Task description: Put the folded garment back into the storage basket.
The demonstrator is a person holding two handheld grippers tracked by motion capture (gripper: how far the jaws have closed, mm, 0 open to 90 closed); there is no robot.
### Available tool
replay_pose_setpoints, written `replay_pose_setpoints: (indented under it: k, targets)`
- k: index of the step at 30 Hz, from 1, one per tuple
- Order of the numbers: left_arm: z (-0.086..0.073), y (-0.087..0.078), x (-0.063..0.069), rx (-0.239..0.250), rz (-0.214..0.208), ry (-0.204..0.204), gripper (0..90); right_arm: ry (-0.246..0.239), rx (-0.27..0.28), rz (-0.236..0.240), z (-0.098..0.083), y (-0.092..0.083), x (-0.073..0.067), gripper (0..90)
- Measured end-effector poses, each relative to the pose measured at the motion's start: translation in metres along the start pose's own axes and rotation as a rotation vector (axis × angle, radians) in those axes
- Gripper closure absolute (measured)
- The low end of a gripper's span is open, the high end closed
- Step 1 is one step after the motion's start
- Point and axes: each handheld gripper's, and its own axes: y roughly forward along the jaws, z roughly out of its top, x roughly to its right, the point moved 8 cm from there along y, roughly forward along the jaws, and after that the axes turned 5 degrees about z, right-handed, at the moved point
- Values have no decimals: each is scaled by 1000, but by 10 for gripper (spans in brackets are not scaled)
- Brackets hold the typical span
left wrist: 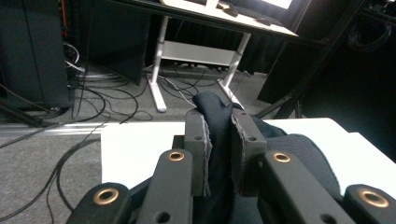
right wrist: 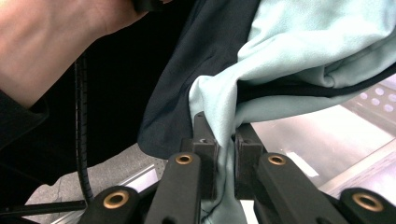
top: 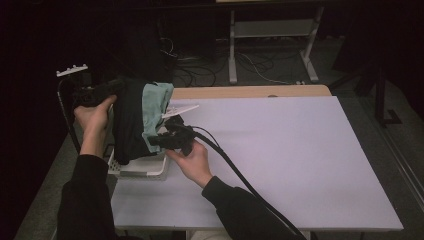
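The left tool (left wrist: pixel 219 140) is clamped on dark cloth (left wrist: pixel 215 116), the right tool (right wrist: pixel 227 154) on mint cloth (right wrist: pixel 289 51).

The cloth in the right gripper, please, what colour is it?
Pale mint green cloth, best in the right gripper view.

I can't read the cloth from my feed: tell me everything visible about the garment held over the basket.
The garment is soft fabric, dark outside with a pale teal lining. It hangs bunched above the white basket at the table's left edge. The left gripper pinches a dark fold; the right gripper pinches teal cloth.
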Motion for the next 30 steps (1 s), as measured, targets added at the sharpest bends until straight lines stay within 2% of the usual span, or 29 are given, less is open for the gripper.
replay_pose_setpoints:
  k: [6, 16, 24, 30]
  targets:
    - [-13, 4, -10, 0, 12, -5, 774, 27, -9, -16, -12, 15, 6, 817]
    - [-30, 14, -19, -46, 35, -17, 774, 78, -18, -18, -27, 35, 9, 818]
    - [-44, 18, -31, -72, 57, -48, 773, 121, -29, -16, -34, 43, 10, 817]
    - [-54, 22, -37, -104, 67, -59, 772, 122, -56, -27, -42, 46, 12, 812]
